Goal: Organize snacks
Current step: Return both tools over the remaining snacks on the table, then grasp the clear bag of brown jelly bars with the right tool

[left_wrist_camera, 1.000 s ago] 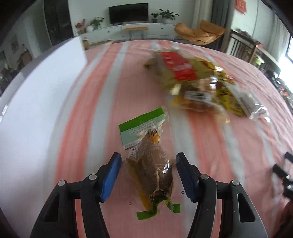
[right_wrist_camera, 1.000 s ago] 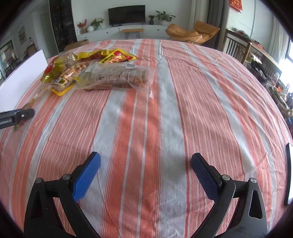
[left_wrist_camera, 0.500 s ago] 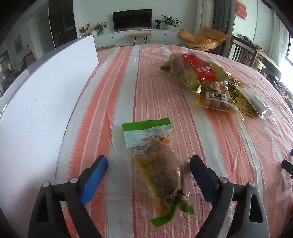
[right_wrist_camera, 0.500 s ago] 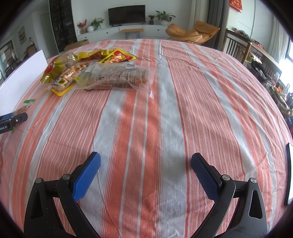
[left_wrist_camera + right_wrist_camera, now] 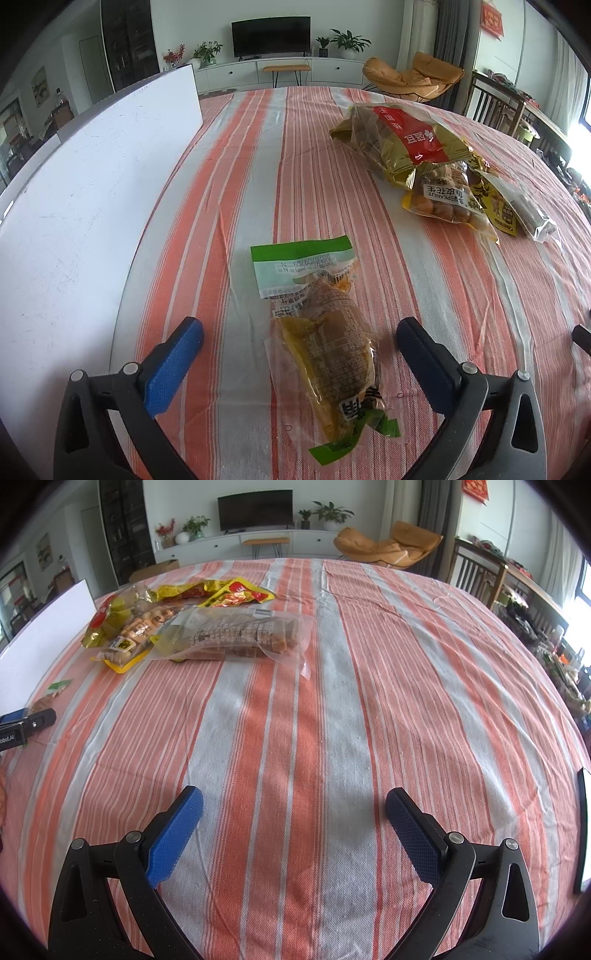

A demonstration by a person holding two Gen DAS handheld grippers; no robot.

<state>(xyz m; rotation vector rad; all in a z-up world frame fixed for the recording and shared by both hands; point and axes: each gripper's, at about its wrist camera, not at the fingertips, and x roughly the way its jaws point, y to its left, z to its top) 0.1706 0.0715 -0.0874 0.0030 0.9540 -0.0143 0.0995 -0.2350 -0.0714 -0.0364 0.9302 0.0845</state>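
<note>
One bench [image 5: 332, 110] in striped cloth, white board [image 5: 92, 203] on its left. Snack pile [image 5: 436, 173] unsorted, well apart from green pack [image 5: 325, 332]. Left hand-held gripper [image 5: 300, 338] jaws just opened wide, pack between, untouched. Right hand-held gripper [image 5: 294, 812] wide, empty. Most sorting remains.

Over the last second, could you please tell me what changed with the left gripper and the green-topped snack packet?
The left gripper has just been opening: its fingers spread away from the green-topped snack packet, letting it go. The packet now lies free on the striped tablecloth between the fingers, touching neither. The right gripper stayed open over bare cloth, and the pile of snack bags did not move.
</note>
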